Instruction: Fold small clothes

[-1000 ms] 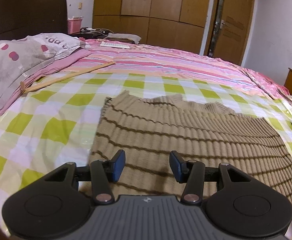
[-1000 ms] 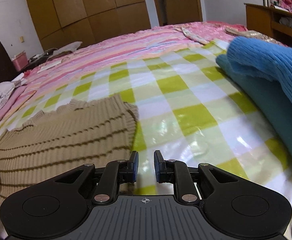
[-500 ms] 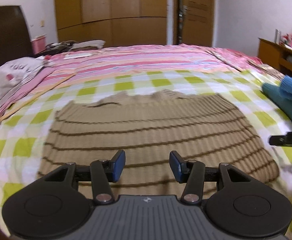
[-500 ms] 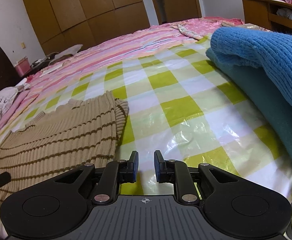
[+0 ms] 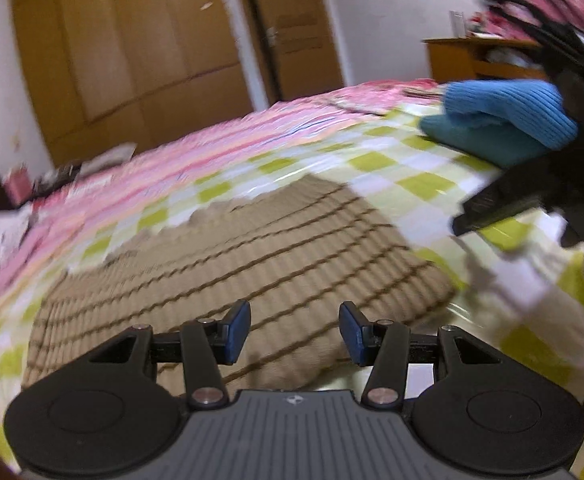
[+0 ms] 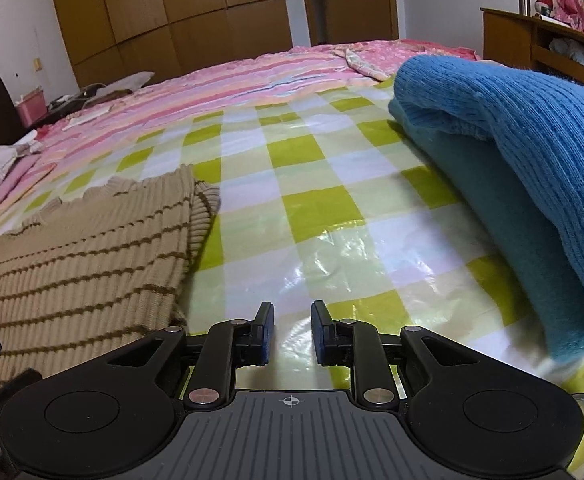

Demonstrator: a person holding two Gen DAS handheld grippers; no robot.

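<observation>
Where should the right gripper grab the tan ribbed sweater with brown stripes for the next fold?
Probably the right edge of the tan ribbed sweater with brown stripes, near its far corner, where the knit is doubled into a raised lip. Come in low from the bare checked sheet, jaws around that edge. The right gripper is open and empty; the left gripper is open over the near hem.

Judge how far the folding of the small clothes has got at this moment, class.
Done: a blue knit already lies bunched on teal fabric at the right; whether neatly folded is unclear. In hand: nothing. The left claw hangs open over the tan striped sweater; the right claw, slightly open, is over bare checked sheet. Left: the sweater lies flat, so its folds are not yet made.
</observation>
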